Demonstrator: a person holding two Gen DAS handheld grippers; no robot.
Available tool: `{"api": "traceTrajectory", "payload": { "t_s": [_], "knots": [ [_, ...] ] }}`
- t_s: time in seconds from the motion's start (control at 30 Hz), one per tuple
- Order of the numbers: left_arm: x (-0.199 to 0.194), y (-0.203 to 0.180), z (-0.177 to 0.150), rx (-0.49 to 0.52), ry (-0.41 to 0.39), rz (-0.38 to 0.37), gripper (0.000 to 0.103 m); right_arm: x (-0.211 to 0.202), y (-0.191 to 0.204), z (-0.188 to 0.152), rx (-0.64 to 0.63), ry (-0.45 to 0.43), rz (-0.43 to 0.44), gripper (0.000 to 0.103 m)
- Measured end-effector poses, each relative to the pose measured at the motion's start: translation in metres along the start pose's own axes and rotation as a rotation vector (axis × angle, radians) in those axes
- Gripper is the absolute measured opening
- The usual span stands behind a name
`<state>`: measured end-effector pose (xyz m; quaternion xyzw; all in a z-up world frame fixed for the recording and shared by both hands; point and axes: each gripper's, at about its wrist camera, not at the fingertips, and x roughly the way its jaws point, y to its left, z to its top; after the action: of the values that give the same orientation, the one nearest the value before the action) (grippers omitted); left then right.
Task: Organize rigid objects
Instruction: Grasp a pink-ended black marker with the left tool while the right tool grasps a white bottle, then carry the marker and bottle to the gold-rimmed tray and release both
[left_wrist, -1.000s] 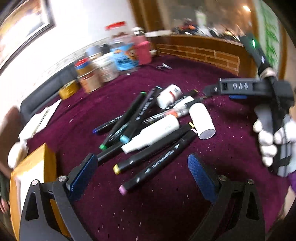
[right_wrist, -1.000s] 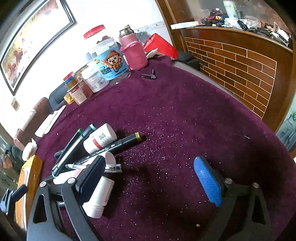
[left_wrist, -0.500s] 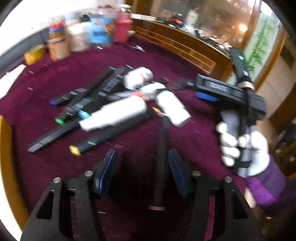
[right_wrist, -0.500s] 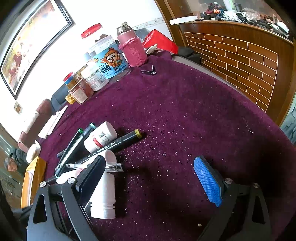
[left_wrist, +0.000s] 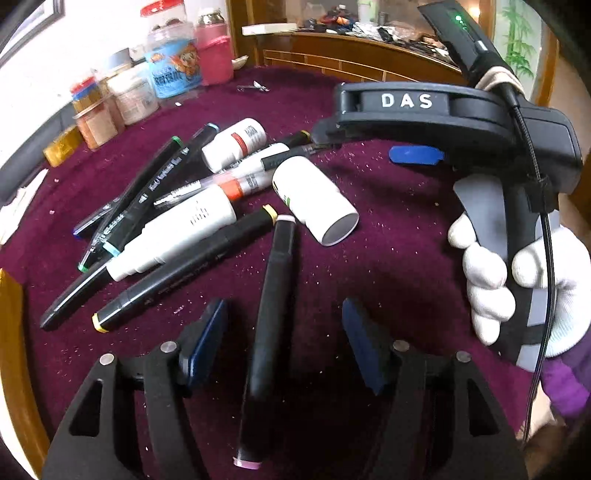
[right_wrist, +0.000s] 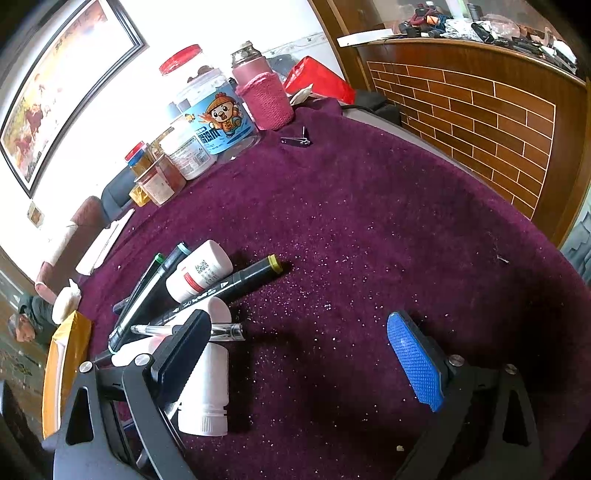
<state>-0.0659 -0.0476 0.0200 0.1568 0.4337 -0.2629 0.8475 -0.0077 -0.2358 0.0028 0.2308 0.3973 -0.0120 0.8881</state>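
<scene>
Right, our left gripper (left_wrist: 280, 332) is spread wide, pads clear on both sides of a black marker with pink caps (left_wrist: 267, 325) that lies on the purple cloth (left_wrist: 388, 236) and runs lengthwise through the gap, touching neither pad. Our right gripper (right_wrist: 295, 354) is also spread wide with nothing between the pads; its left pad sits over a white bottle (right_wrist: 207, 391) and a clear pen (right_wrist: 221, 330), contact not clear from that view. In the left view the right gripper body (left_wrist: 443, 118) sits off to the right, marked DAS, held by a white-gloved hand (left_wrist: 517, 288). Beyond the left pads we see the pile: a yellow-capped black marker (left_wrist: 184, 269), a long white tube (left_wrist: 173, 236), a white cylinder bottle (left_wrist: 314, 199) on its side, a red-banded white bottle (left_wrist: 234, 144), and green- and teal-capped markers (left_wrist: 147, 192) fanned leftward. At the far edge of the cloth stand a blue-label jar (right_wrist: 212, 122), a pink-sleeved flask (right_wrist: 262, 96) and smaller jars (right_wrist: 159, 177); a nail clipper (right_wrist: 295, 140) lies near them
</scene>
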Motion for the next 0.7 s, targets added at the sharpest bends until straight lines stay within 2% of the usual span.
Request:
{"api": "traceTrajectory", "payload": {
  "t_s": [0.07, 0.1, 0.13, 0.17, 0.27, 0.43, 0.5, 0.53, 0.6, 0.63, 0.67, 0.7],
  "knots": [
    [-0.006, 0.003, -0.001, -0.033, -0.004, -0.012, 0.045, 0.000, -0.002, 0.000, 0.000, 0.000, -0.001, 0.094],
    [-0.011, 0.006, -0.002, -0.045, -0.007, -0.009, 0.016, 0.000, -0.001, 0.000, -0.002, 0.001, -0.002, 0.094],
    [-0.015, 0.011, -0.003, -0.074, 0.003, -0.036, 0.012, 0.001, -0.001, 0.000, -0.004, 0.006, 0.000, 0.094],
    [-0.021, 0.018, -0.006, -0.117, 0.008, -0.063, 0.012, 0.001, -0.001, 0.001, -0.009, 0.018, 0.006, 0.094],
    [-0.043, 0.032, -0.016, -0.164, -0.019, -0.082, 0.012, -0.010, 0.005, -0.005, -0.036, 0.045, 0.019, 0.094],
    [-0.090, 0.050, -0.030, -0.270, -0.106, -0.140, 0.012, -0.022, 0.042, -0.017, -0.196, 0.074, 0.022, 0.091],
    [-0.109, 0.056, -0.036, -0.302, -0.143, -0.153, 0.012, -0.015, 0.055, -0.020, -0.241, 0.091, -0.006, 0.072],
    [-0.119, 0.062, -0.038, -0.319, -0.161, -0.155, 0.012, -0.007, 0.061, -0.022, -0.260, 0.118, -0.020, 0.067],
    [-0.129, 0.074, -0.046, -0.350, -0.188, -0.155, 0.012, 0.008, 0.066, -0.026, -0.272, 0.173, -0.046, 0.051],
    [-0.138, 0.086, -0.048, -0.371, -0.201, -0.150, 0.012, 0.011, 0.066, -0.027, -0.279, 0.167, -0.064, 0.044],
    [-0.137, 0.094, -0.044, -0.387, -0.206, -0.140, 0.012, 0.010, 0.067, -0.028, -0.290, 0.158, -0.077, 0.029],
    [-0.144, 0.103, -0.047, -0.404, -0.213, -0.131, 0.012, 0.009, 0.064, -0.027, -0.275, 0.176, -0.072, 0.029]
  ]
}}
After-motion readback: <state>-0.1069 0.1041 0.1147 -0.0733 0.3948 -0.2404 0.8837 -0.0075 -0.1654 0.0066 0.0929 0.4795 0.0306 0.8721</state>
